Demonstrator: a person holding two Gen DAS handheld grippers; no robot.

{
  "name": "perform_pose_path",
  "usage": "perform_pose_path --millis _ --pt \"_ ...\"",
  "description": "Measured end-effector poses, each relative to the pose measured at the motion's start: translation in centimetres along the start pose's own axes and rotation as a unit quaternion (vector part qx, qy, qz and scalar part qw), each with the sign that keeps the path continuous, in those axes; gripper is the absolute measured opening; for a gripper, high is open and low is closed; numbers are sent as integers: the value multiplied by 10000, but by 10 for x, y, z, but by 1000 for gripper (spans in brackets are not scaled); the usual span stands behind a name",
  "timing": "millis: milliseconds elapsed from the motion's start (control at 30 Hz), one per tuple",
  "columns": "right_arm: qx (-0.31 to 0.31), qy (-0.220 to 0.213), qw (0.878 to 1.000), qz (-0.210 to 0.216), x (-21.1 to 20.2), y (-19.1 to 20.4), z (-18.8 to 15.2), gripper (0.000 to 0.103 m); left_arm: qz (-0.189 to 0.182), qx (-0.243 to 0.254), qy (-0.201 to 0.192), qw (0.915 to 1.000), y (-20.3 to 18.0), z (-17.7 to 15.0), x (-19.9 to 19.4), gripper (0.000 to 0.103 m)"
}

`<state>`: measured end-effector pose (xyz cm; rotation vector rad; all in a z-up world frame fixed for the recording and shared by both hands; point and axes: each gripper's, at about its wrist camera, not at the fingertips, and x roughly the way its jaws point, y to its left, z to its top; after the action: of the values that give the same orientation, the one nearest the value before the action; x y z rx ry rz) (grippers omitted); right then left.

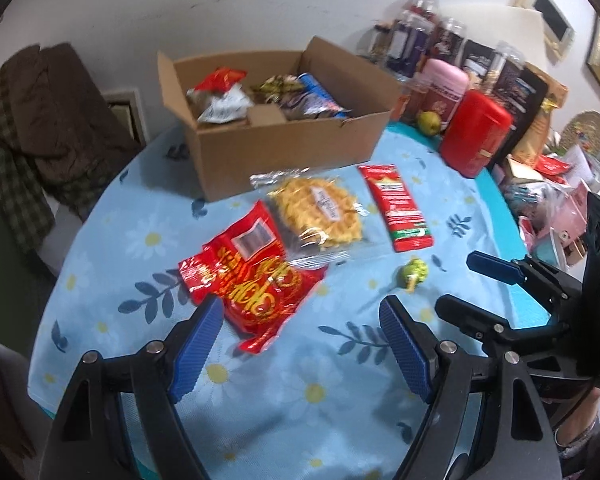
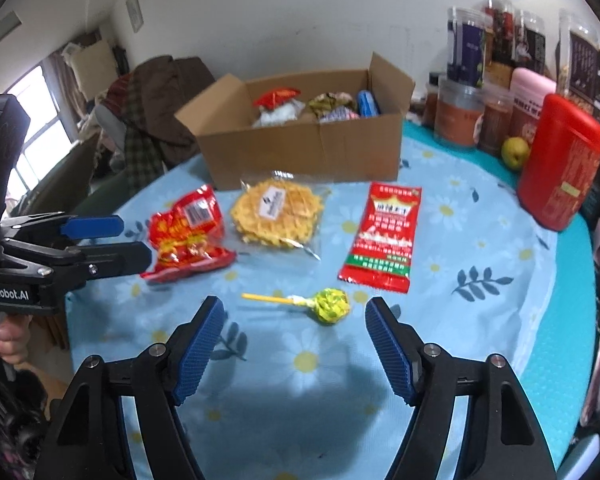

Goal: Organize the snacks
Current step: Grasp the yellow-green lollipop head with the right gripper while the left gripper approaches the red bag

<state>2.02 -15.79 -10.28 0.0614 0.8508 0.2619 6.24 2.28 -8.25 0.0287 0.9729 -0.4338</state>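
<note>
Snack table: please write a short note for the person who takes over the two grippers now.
Left gripper: open, empty, over the crumpled red bag.
Right gripper: open, empty, over the lollipop.
Cardboard box at the back already holds several snacks.
Left on the cloth: red bag, waffle pack, flat red packet, lollipop. None is touched yet; presumably all four go into the box.

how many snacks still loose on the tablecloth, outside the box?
4: crumpled red bag at left, waffle pack beside it, flat red packet at right, lollipop nearest the right gripper.
</note>
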Motion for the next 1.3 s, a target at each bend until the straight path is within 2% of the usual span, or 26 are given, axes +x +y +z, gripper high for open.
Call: perform_pose_path --millis 133,267,400,533,733,833,1033,1200,1300 --pt "-38 227 9997 -62 17 -5 0 71 164 -152 93 9997 12 0 14 80" --pt "-96 337 9994 -48 29 -9 1 68 318 -271 -129 9990 24 5 14 80" --pt "-174 483 9987 1 43 -11 4 66 506 -109 -256 9983 30 15 20 80" --pt "-294 569 9979 52 51 -9 8 65 326 61 -79 9994 34 26 38 80" --pt "-315 696 9970 92 58 -11 9 57 96 270 394 9988 40 31 67 81" --pt "-316 764 9965 88 61 -12 7 52 -24 374 405 9985 37 29 70 81" --pt "-398 793 9960 79 60 -10 6 44 76 715 420 9965 21 21 62 81" --pt "-423 777 9961 50 57 -11 4 29 68 906 439 9949 12 11 57 81" --pt "-433 766 9961 52 56 -11 2 28 54 919 377 9950 7 8 53 81"
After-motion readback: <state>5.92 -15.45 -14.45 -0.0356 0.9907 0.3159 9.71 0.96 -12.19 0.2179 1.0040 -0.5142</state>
